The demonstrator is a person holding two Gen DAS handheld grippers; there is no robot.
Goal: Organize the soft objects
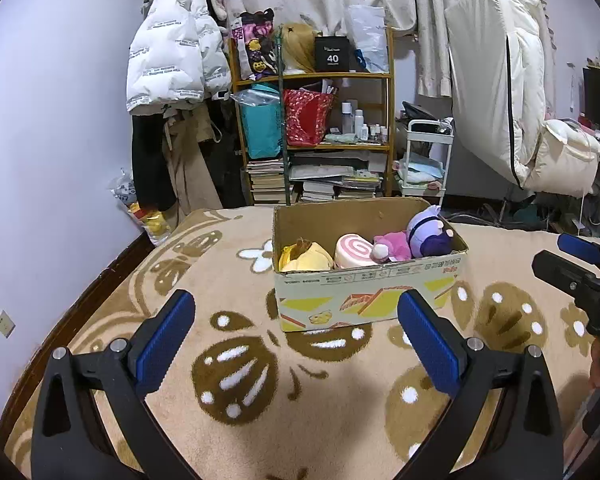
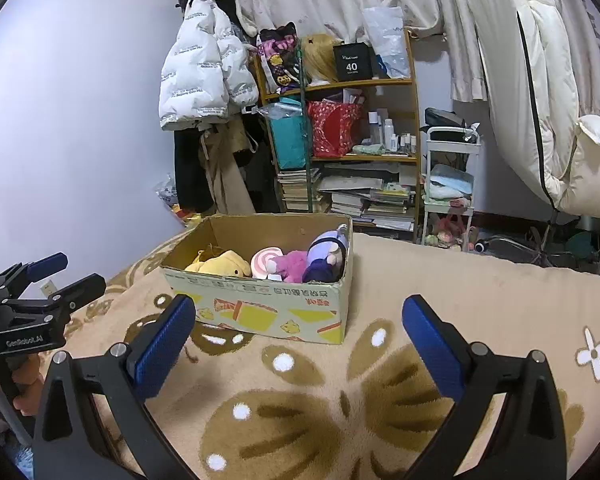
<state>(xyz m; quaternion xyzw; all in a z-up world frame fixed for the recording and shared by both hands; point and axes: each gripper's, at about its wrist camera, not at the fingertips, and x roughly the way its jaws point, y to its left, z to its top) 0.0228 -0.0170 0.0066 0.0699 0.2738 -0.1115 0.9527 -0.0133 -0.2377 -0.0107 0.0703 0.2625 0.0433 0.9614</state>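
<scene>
An open cardboard box (image 1: 364, 292) (image 2: 268, 312) stands on a beige patterned blanket (image 1: 260, 380) (image 2: 340, 400). Inside it lie a yellow plush (image 1: 306, 258) (image 2: 222, 265), a pink swirl roll cushion (image 1: 354, 254) (image 2: 266, 262), a pink plush (image 1: 394, 245) (image 2: 294, 266) and a purple doll (image 1: 430, 232) (image 2: 326, 254). My left gripper (image 1: 298, 314) hangs open in front of the box with nothing between its fingers. My right gripper (image 2: 300, 318) is open too, empty, a little short of the box. Each gripper shows at the edge of the other's view.
Behind the bed stand a wooden shelf (image 1: 312, 120) (image 2: 344, 128) with bags, bottles and stacked books, a coat rack with a white puffer jacket (image 1: 172, 48) (image 2: 204, 64), a small white cart (image 1: 424, 160) (image 2: 450, 176) and hanging bedding (image 1: 508, 88). A hand (image 2: 24, 380) holds the left gripper's handle.
</scene>
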